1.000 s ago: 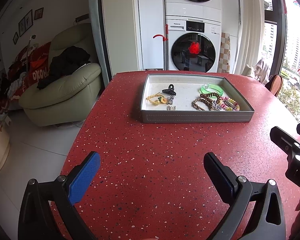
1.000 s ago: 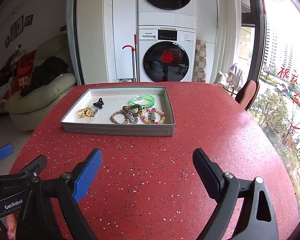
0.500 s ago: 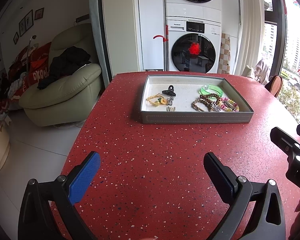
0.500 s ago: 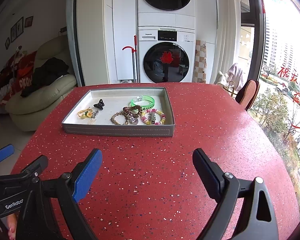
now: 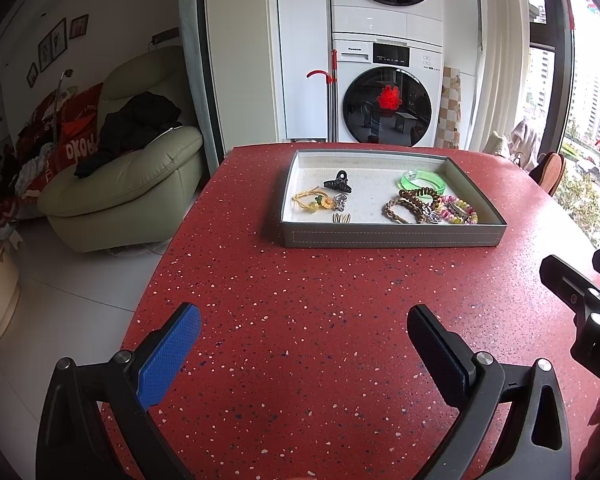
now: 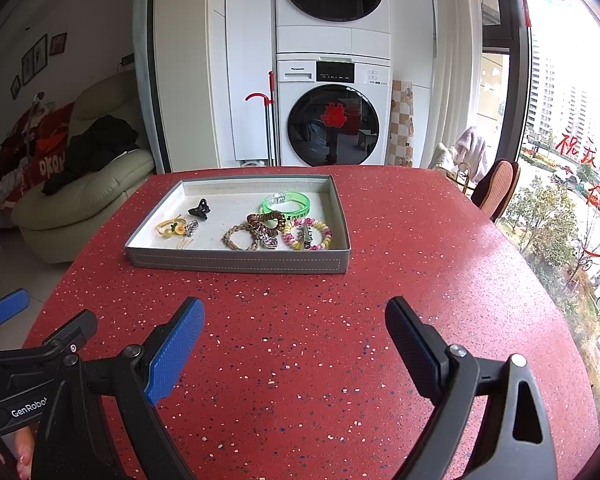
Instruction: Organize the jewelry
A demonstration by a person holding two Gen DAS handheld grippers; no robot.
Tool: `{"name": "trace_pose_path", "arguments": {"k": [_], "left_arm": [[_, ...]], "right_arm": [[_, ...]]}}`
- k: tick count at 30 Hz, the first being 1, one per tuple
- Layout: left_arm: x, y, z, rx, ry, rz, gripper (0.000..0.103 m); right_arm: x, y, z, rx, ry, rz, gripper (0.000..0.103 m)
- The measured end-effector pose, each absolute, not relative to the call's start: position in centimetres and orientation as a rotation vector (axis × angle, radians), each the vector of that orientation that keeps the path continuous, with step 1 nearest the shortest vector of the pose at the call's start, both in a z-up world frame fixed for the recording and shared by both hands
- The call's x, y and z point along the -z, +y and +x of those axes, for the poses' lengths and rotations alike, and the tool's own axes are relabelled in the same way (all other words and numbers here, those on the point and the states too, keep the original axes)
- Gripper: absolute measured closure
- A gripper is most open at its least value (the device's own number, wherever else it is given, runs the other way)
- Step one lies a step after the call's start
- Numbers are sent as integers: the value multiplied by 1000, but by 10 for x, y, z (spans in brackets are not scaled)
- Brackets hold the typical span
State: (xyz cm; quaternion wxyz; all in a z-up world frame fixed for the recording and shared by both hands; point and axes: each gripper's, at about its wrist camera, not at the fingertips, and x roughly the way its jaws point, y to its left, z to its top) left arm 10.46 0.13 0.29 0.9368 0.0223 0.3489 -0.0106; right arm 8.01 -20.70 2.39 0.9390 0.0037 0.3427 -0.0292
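Ahead, bare red surface (image 6: 300, 320) up to grey tray (image 6: 236, 263) of jewelry (image 6: 276, 230); left claw (image 5: 304, 340) and right claw (image 6: 296, 332) spread, empty, well short.

Daylight floods in from the window (image 6: 572, 128) on the right, overexposed to near white. The red table (image 6: 420, 248) is evenly lit and sharp. Fisheye bending darkens the corners.

- Left tongs (image 5: 304, 322): fingers spread wide, nothing between them, held level.
- Right tongs (image 6: 294, 316): likewise spread and empty, just beside the left.
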Motion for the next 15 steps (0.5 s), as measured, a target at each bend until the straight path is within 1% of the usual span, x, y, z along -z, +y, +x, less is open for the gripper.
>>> {"name": "trace_pose_path", "arguments": {"k": [15], "left_arm": [[-3, 1, 104, 20, 714, 46, 0]], "right_arm": [[-23, -207, 80, 59, 698, 7, 10]]}}
